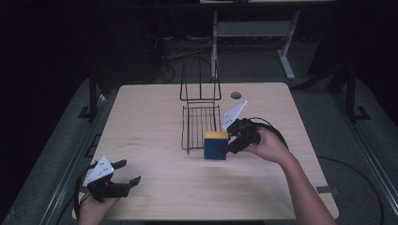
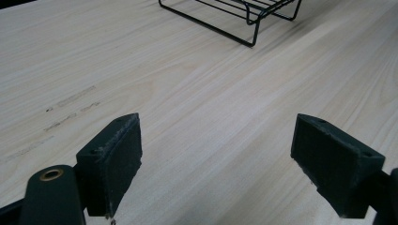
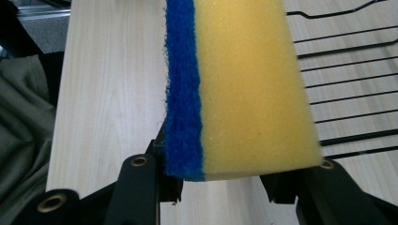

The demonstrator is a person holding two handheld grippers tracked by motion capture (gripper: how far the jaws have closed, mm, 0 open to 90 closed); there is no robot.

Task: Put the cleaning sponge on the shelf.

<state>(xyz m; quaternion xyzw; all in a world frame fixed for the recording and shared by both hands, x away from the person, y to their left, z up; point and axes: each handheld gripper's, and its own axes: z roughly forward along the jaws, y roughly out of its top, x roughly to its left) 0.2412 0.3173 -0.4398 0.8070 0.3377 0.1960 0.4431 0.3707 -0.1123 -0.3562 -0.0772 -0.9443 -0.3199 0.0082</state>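
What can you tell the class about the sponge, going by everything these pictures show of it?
The sponge is a block of two layers: thick yellow foam with a thinner, rough blue scouring pad along one side. It looks soft and porous, dry and undamaged. The right gripper is shut on it, one jaw against the blue face and one against the yellow. In the high view it stands on edge, yellow uppermost, beside the near corner of the black wire rack, over the wooden table.

Your stock: sponge [image 3: 248, 89], porous yellow foam with a fuzzy blue scouring face; rack [image 1: 201, 123], thin black wire, slight gloss; table [image 1: 155, 117], pale wood grain, smooth matt; your gripper pads [image 2: 117, 159], black, matt
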